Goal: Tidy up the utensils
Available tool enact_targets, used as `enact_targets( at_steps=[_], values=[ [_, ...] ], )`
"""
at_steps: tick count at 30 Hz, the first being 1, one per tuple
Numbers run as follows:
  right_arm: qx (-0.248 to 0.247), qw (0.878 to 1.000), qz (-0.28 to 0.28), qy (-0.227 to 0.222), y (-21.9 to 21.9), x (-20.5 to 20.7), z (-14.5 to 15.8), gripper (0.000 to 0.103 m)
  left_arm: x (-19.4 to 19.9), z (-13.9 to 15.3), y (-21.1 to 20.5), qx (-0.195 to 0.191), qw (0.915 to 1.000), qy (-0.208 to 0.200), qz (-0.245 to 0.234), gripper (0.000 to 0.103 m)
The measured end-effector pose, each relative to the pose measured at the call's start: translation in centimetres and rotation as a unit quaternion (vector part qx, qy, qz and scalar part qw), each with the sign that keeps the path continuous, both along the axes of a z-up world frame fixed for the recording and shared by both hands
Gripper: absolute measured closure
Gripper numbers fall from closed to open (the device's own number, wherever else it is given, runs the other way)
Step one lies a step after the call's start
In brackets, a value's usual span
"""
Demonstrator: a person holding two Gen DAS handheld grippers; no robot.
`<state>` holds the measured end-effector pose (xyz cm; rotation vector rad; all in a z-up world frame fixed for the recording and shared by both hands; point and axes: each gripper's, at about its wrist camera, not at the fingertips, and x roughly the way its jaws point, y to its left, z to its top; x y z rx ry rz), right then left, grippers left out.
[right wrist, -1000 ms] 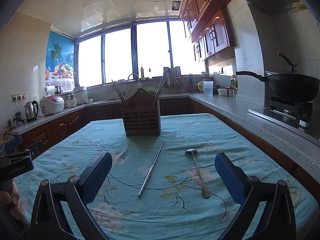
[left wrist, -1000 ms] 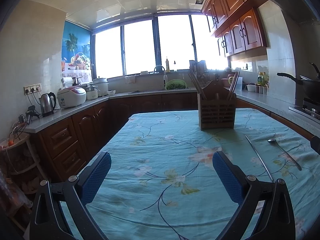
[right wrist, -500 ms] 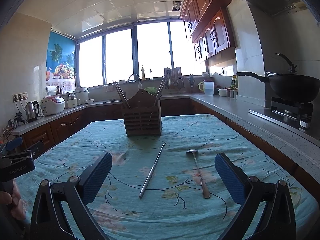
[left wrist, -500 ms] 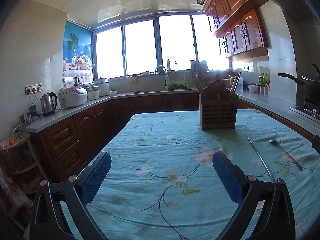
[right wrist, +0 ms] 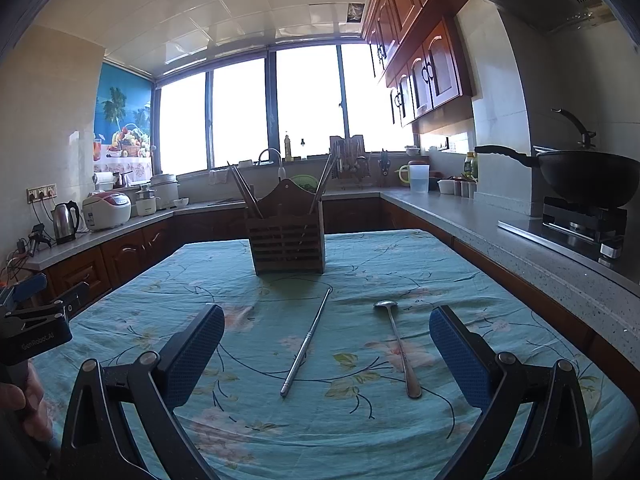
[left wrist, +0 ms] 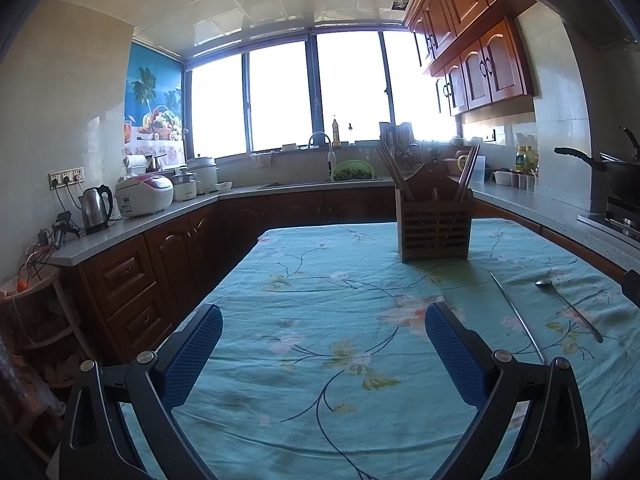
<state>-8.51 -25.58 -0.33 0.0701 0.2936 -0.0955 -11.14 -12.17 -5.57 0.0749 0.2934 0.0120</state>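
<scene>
My right tool (right wrist: 326, 350) is spread wide and holds nothing above the table's (right wrist: 460, 280) near edge; my left tool (left wrist: 324, 346) is likewise spread, empty. Just beyond, a slim metal rod (right wrist: 306, 342) and a long-handled spoon (right wrist: 396, 344) lie flat, apart, side by side. Farther toward mid-table stands the slatted wooden holder (right wrist: 288, 240), chopsticks (right wrist: 244, 190) leaning in its outer compartments.
</scene>
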Motion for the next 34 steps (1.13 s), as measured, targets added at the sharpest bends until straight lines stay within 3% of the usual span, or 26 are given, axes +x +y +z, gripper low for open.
enact_targets(
  at_steps=[34],
  values=[
    [0.005,1.000,0.009,0.005,0.16,0.91,0.78,0.000,0.76,0.85,-0.91,-0.008,0.9996,0.020,-0.016,0.001]
  ],
)
